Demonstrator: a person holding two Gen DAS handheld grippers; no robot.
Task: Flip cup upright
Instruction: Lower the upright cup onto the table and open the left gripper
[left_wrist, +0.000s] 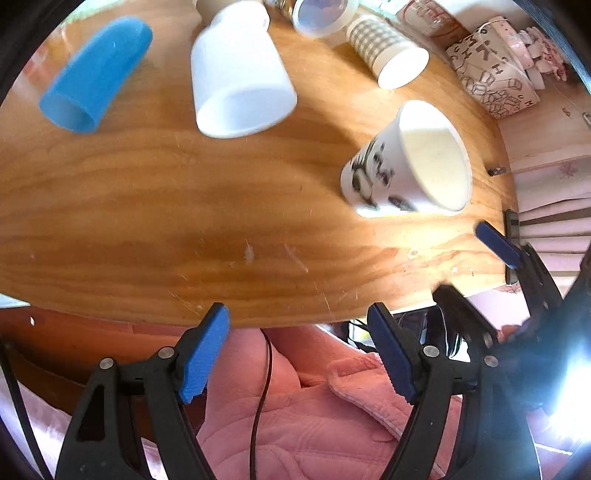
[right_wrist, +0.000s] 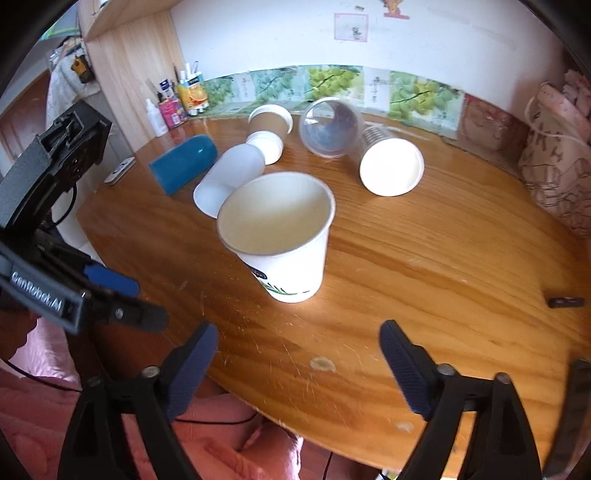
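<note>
A white paper cup with a printed design (right_wrist: 284, 236) stands upright on the round wooden table (right_wrist: 424, 266), mouth up; it also shows in the left wrist view (left_wrist: 406, 177). My right gripper (right_wrist: 299, 365) is open and empty, just short of this cup at the table's near edge. My left gripper (left_wrist: 299, 347) is open and empty, held off the table's edge over pink fabric. Further back, several cups lie on their sides: a blue one (left_wrist: 96, 74), a frosted white one (left_wrist: 240, 77), a clear one (right_wrist: 332, 125) and a checked one (left_wrist: 388, 48).
A brown paper cup (right_wrist: 269, 120) lies at the back. Bottles and tubes (right_wrist: 173, 103) stand at the back left by a wooden cabinet. A patterned bag (right_wrist: 554, 158) sits at the right edge. A small dark object (right_wrist: 565, 301) lies on the table's right side.
</note>
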